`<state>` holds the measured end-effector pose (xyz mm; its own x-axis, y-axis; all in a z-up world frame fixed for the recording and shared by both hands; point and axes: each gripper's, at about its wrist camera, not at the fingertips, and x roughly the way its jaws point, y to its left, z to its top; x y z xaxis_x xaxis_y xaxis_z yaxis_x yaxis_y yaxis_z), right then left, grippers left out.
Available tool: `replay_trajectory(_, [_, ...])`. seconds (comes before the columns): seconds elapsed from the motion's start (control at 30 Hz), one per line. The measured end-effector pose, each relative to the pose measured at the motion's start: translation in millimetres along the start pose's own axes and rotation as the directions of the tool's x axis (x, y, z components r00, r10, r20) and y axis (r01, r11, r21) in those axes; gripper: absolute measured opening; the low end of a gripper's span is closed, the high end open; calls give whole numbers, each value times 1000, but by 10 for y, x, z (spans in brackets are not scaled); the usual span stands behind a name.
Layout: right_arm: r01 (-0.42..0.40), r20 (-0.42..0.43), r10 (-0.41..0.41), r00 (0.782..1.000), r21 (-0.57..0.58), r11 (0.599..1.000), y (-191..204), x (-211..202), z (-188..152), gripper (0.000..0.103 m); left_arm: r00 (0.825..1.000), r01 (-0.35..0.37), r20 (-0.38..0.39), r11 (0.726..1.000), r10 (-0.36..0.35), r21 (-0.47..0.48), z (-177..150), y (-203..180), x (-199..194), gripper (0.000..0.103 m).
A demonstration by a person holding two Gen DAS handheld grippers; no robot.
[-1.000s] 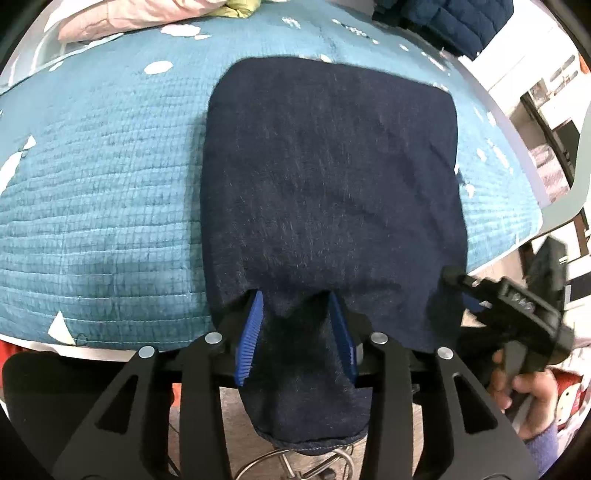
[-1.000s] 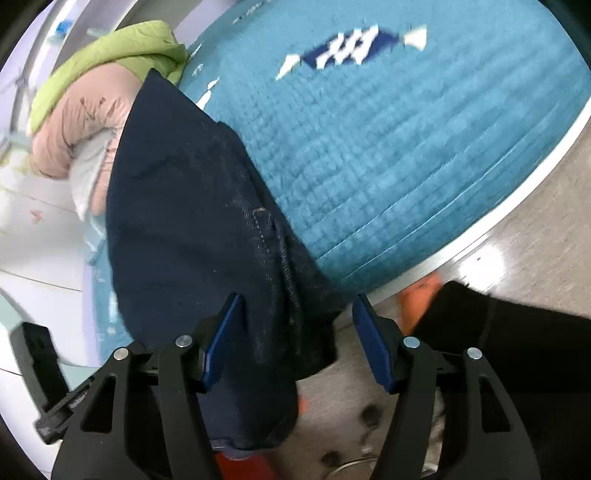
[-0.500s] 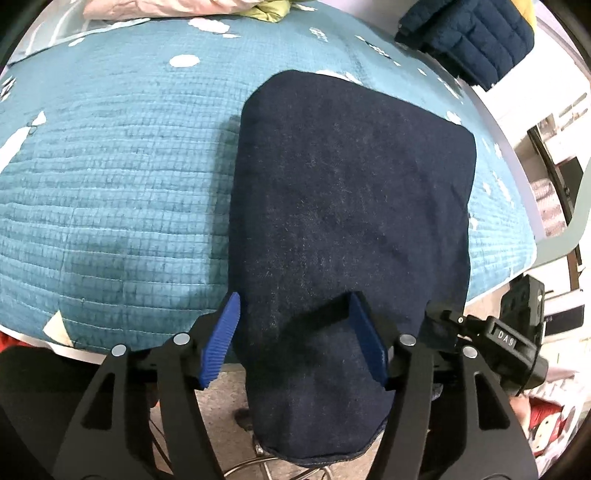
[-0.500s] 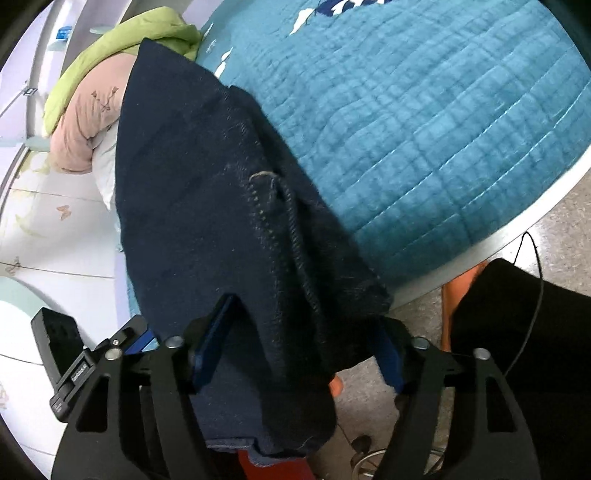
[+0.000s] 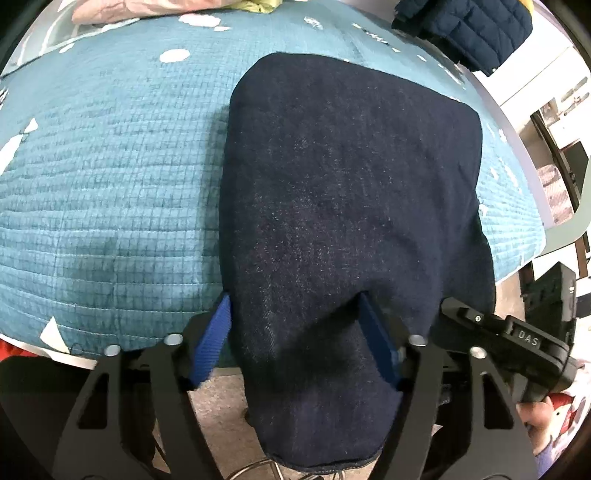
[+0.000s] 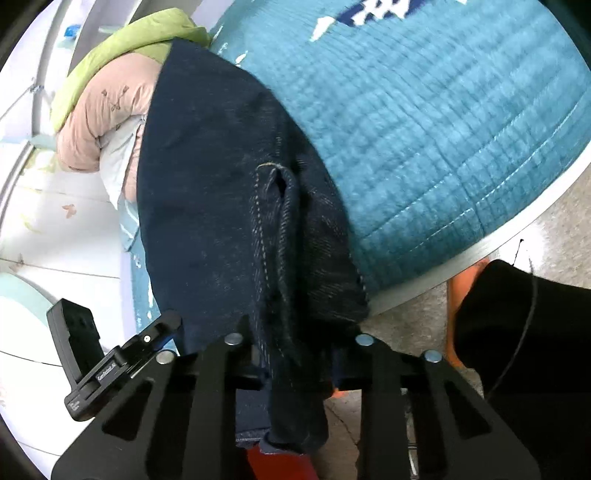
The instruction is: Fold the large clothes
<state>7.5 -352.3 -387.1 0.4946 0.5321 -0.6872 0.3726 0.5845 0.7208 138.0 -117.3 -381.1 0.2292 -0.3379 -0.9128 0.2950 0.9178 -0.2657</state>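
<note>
Jeans (image 5: 351, 192) lie on the quilt (image 5: 110, 184) (near end overhanging its edge).

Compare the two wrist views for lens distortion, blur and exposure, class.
Left wrist: fisheye bulges the teal quilt; the dark denim garment is sharp, with little shadow detail. Right wrist: the same garment and its seam are slightly smeared; the white surface at left is blown out.

teal quilt (image 5: 110, 192); pink bedding (image 6: 107, 110); green bedding (image 6: 122, 44); navy puffer jacket (image 5: 476, 26)
</note>
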Motion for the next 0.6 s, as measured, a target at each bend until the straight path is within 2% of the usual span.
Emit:
replay_trajectory(0.1, [-6, 1, 6, 1000, -24, 1000, 197, -28, -7, 18, 1000, -3, 21, 1000, 3, 11, -32, -10, -61, 51])
replay_trajectory(0.13, [2, 3, -2, 1000, -36, 999, 258, -41, -5, 17, 1000, -3, 24, 1000, 3, 15, -34, 8, -82, 42])
replay_trajectory(0.17, [2, 7, -1, 1000, -46, 999, 300, -63, 0, 17, 999, -9, 31, 1000, 8, 24, -34, 10, -130, 37])
replay_trajectory(0.33, [-44, 33, 49, 998, -137, 990, 780, -170, 29, 16, 997, 43, 70, 999, -45, 33, 47, 107, -374, 15])
replay_trajectory(0.5, [-67, 47, 81, 996, -248, 967, 1318, -138, 42, 16, 992, 54, 110, 998, -58, 36, 187, 211, -574, 8])
replay_trajectory(0.6, [-108, 45, 127, 991, -302, 947, 1622, -82, 54, 16, 986, 57, 156, 998, -61, 25, 246, 365, -768, 5])
